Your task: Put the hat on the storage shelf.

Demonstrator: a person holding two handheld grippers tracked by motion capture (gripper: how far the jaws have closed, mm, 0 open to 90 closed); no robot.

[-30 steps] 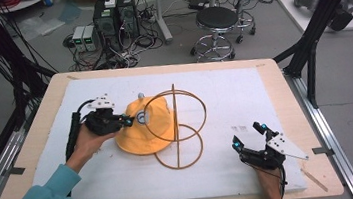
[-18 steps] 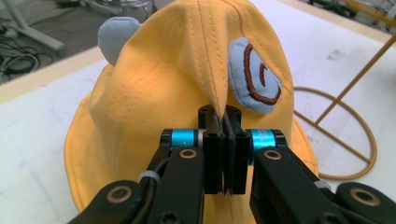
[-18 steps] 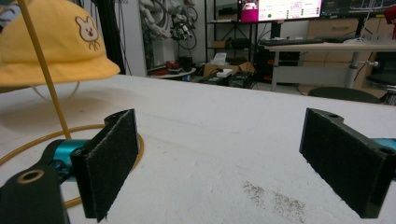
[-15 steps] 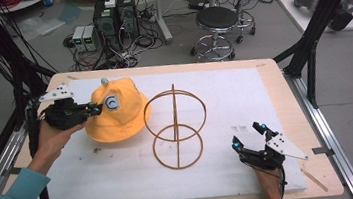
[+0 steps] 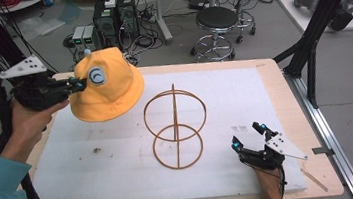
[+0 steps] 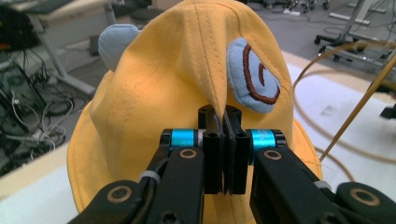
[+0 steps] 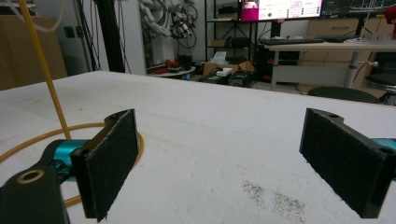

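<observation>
A yellow bucket hat (image 5: pixel 105 87) with a pale blue swirl patch hangs in the air over the table's far left corner. My left gripper (image 5: pixel 78 84) is shut on a pinched fold of its crown; in the left gripper view the hat (image 6: pixel 187 79) drapes from the closed pads (image 6: pixel 223 135). A wooden wire stand (image 5: pixel 175 127) of two rings on an upright rod stands mid-table, its base ring (image 7: pixel 60 133) seen in the right gripper view. My right gripper (image 5: pixel 248 136) rests open near the front right edge with nothing between its pads (image 7: pixel 109 161).
A white foam mat (image 5: pixel 121 161) covers the wooden table (image 5: pixel 291 111). Stools (image 5: pixel 216 22), cables and electronics boxes (image 5: pixel 114 11) stand on the floor behind. Black frame posts (image 5: pixel 315 33) rise at the right of the table.
The left gripper has lifted the hat off the stand's side and carried it up and to the left, so it now hangs in the air. The right gripper has stayed put.
</observation>
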